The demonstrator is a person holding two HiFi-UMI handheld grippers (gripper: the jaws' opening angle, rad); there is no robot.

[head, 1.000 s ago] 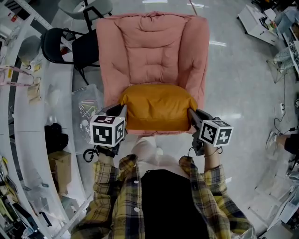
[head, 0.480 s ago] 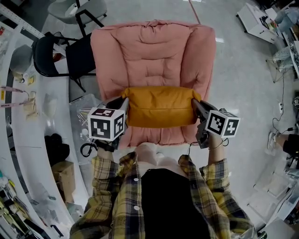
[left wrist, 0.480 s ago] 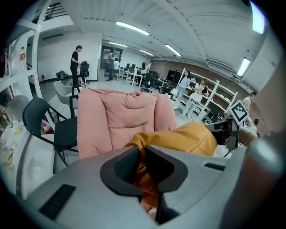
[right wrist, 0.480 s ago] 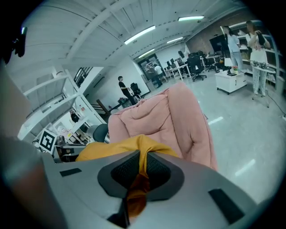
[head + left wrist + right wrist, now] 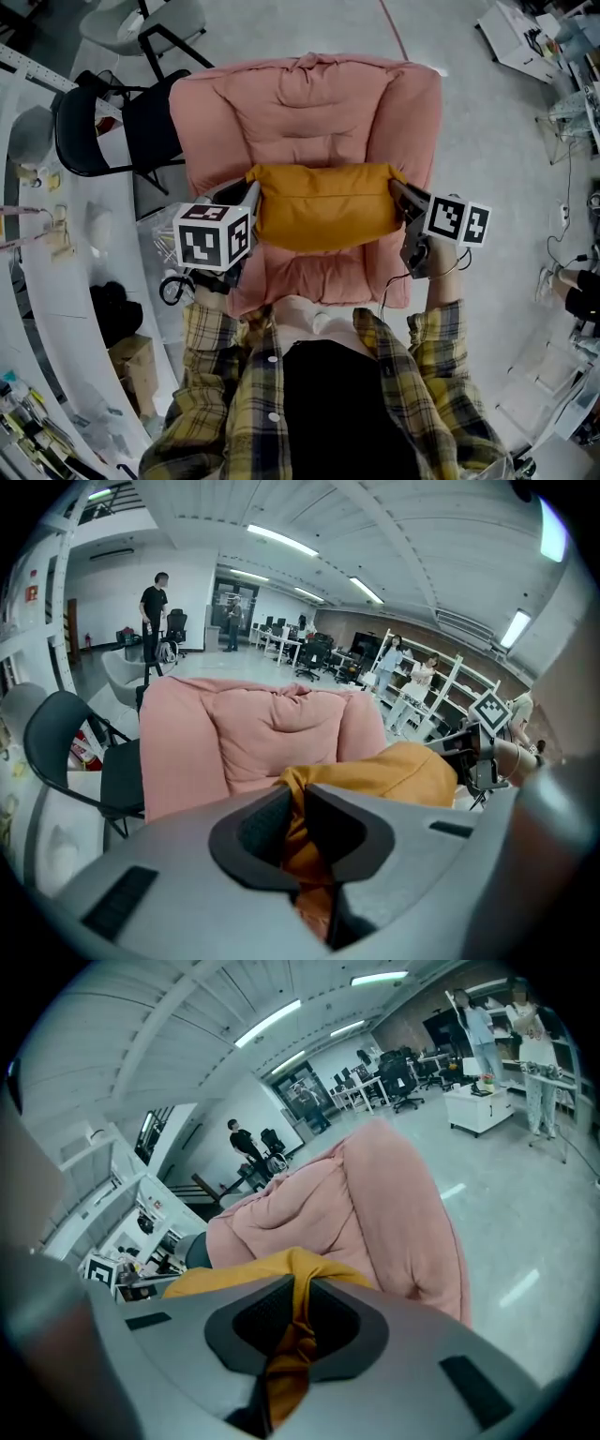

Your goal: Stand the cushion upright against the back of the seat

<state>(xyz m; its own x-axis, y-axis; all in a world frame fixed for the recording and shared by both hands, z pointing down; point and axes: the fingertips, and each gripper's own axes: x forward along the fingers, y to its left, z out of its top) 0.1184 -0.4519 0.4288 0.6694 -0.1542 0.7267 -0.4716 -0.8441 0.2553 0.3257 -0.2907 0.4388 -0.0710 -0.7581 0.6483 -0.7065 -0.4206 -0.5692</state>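
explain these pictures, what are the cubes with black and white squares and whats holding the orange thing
No robot: a person holds a two-jaw gripper in each hand, and the patterned cubes are parts of them. The top-down picture comes from a camera on the person's head; the other two come from cameras riding on the left gripper and the right gripper. Each gripper is shut on one end of the orange cushion, holding it over the seat of the pink armchair.

Yellow plaid shirt point(image 5: 220, 394), black top point(image 5: 342, 412); grey left hand-held gripper point(image 5: 251, 195), right hand-held gripper point(image 5: 397, 190), black-and-white marker cubes point(image 5: 214, 246)
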